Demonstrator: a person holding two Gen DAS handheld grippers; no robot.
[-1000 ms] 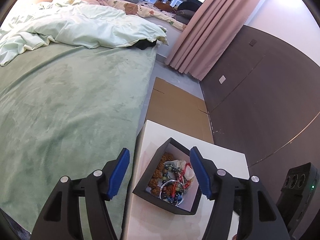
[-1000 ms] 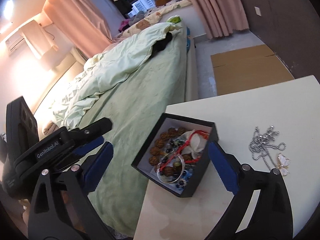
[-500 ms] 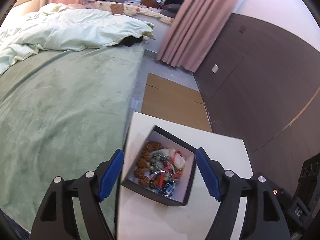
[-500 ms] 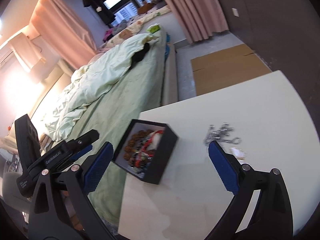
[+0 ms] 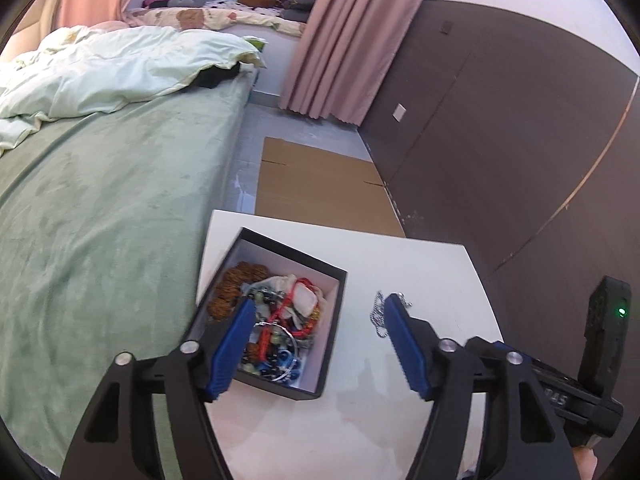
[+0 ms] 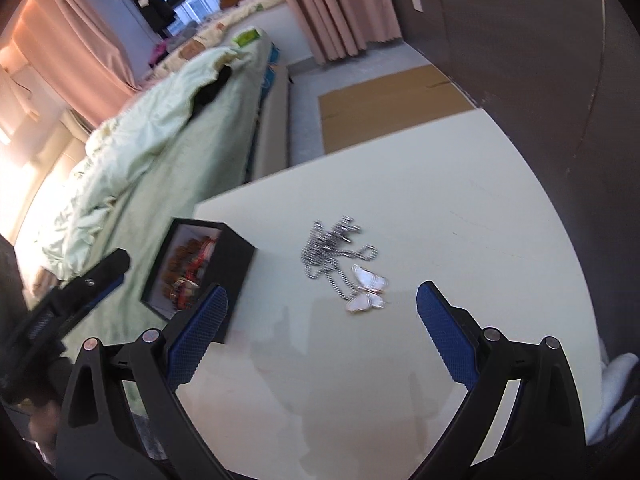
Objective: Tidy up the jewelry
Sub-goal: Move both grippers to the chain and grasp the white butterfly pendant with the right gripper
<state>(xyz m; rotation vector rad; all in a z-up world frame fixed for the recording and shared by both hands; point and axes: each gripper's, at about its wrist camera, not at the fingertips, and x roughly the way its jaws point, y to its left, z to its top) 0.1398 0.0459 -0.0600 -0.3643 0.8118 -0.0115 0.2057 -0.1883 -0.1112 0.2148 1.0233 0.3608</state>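
A black jewelry box (image 5: 334, 344) with a white inside stands at the left edge of the white table (image 5: 420, 256). It holds a pile of beads, bracelets and a silver bangle (image 5: 280, 320). My left gripper (image 5: 318, 320) is open and empty, hovering above the box's right half. A silver chain necklace with a white butterfly pendant (image 6: 366, 290) lies on the table right of the box (image 6: 236, 264). My right gripper (image 6: 320, 298) is open and empty, just before the pendant. The chain (image 5: 378, 314) also shows in the left wrist view.
A bed with a green blanket (image 5: 100, 208) runs along the table's left side. A flat cardboard sheet (image 5: 320, 184) lies on the floor beyond the table. A dark wall panel (image 5: 500, 140) stands at the right.
Both grippers have swung to the right. The left now hangs over the box's right half; the right now faces the necklace instead of the box. Both stay open.
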